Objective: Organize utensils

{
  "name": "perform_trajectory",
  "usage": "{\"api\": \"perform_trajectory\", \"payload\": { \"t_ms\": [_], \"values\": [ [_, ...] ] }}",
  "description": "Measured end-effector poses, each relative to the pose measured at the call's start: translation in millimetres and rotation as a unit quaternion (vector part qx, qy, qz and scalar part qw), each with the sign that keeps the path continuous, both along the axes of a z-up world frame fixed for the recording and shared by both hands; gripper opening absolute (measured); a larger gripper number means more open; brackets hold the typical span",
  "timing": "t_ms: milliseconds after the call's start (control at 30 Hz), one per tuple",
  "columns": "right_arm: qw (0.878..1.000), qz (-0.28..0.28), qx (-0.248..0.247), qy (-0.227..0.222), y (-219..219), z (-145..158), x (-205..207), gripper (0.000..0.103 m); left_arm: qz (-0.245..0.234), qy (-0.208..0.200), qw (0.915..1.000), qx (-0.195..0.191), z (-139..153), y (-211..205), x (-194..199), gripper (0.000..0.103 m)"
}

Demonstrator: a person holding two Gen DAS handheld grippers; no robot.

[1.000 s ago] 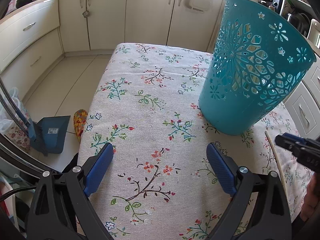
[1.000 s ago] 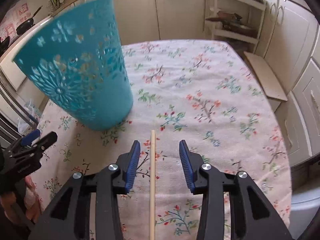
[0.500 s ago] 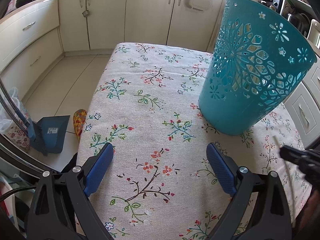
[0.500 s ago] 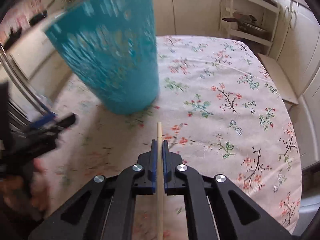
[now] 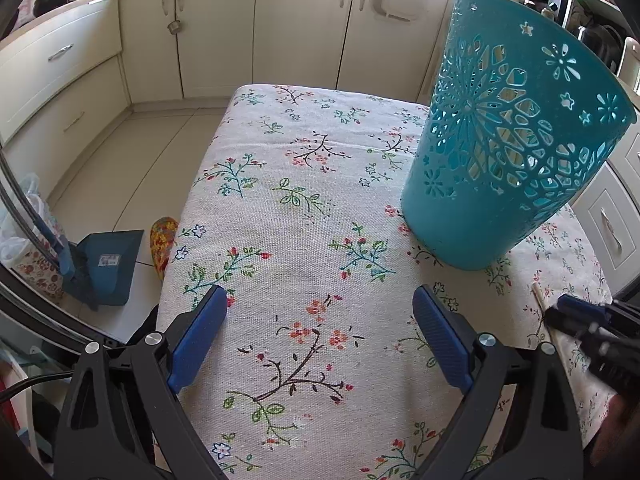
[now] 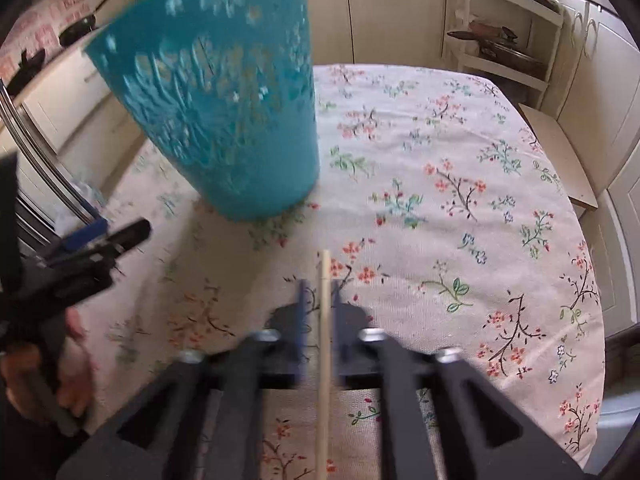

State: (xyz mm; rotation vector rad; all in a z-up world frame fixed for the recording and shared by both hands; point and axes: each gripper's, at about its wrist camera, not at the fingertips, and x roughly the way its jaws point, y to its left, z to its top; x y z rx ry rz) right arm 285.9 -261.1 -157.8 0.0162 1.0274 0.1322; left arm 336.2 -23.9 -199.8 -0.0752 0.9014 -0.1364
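Right tongs [image 6: 318, 304] straddled a single wooden chopstick [image 6: 325, 340], jaws opening with the stick between them; motion blur hid whether the pads were touching it. The chopstick ran lengthwise along the tongs' axis over the floral-clothed desk [image 6: 460, 208], tip aimed toward the teal perforated basket [image 6: 224, 120] standing upright nearby, presumably the intended holder. Left tongs [image 5: 320, 332] hovered wide and empty above bare cloth, near the basket [image 5: 508, 152], likely parked clear of the working side. Judged: grip being re-seated before transfer.
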Motion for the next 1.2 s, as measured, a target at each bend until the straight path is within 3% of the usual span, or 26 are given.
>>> {"api": "perform_trajectory", "payload": {
  "t_ms": [67,133,200,267,367,467,600,700,967,1200],
  "values": [
    [1.000,0.013,-0.028,0.002,6,-8,-2,0.051,-0.001,0.000,1.0000,0.000,0,0,0,0.090],
    [0.999,0.026,-0.033,-0.020,11,-9,-9,0.038,-0.002,0.000,1.0000,0.000,0,0,0,0.090],
    [0.999,0.034,-0.040,-0.015,16,-7,-11,0.006,-0.002,0.000,1.0000,0.000,0,0,0,0.090],
    [0.999,0.035,-0.038,-0.009,17,-6,-13,0.006,-0.003,0.001,1.0000,0.000,-1,-1,0,0.090],
    [0.999,0.032,0.023,0.014,9,0,-16,0.006,-0.002,0.001,1.0000,0.000,0,-2,0,0.090],
    [0.994,0.039,0.098,0.012,2,24,-27,0.006,-0.003,0.002,1.0000,0.001,0,-2,0,0.090],
    [0.980,0.049,0.188,-0.033,-7,78,-30,0.006,-0.004,0.002,1.0000,0.004,0,-4,0,0.090],
    [0.969,0.052,0.226,-0.086,-7,120,-27,0.006,-0.004,0.002,1.0000,0.003,0,-3,0,0.090],
    [0.936,0.015,0.253,-0.244,2,198,8,0.006,-0.004,0.001,1.0000,0.000,0,-2,-1,0.090],
    [0.916,-0.052,0.242,-0.315,7,212,50,0.006,-0.006,-0.001,0.9999,-0.008,2,1,0,0.090]
  ]
}}
